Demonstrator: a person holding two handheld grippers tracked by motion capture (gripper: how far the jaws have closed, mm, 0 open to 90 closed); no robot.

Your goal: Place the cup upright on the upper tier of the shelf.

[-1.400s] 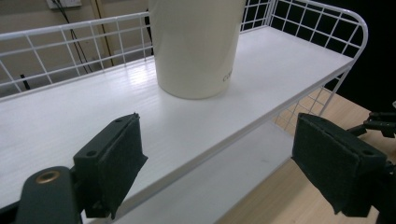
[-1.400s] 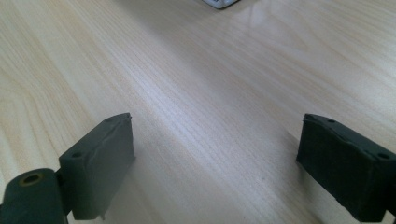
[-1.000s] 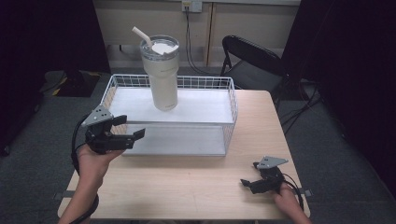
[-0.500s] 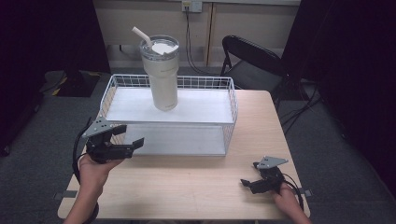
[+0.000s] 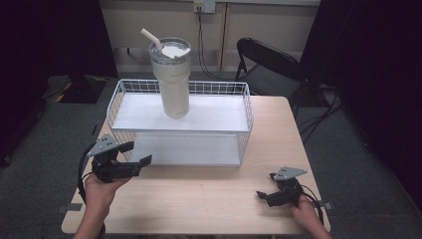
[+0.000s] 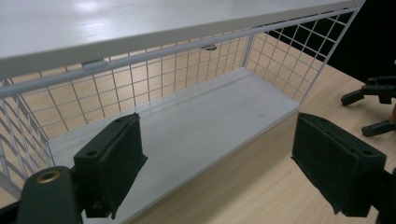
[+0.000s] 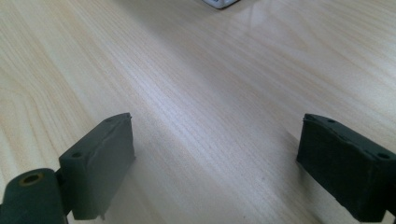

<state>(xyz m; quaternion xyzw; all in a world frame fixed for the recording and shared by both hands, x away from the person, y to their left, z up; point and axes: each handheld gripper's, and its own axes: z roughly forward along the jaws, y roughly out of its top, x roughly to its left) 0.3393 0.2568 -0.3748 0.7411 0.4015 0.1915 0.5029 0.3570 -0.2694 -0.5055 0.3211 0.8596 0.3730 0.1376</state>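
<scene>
One cream tumbler (image 5: 172, 79) with a straw tops a white two-tier wire-mesh shelf (image 5: 180, 127); left gripper (image 5: 135, 154) and right gripper (image 5: 266, 189) gape wide, empty.

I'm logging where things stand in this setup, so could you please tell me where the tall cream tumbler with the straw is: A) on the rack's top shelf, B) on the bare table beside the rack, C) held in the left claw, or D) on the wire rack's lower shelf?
A: the high view shows the tumbler standing upright on the white top shelf of the wire rack, with both claws open and empty.
</scene>
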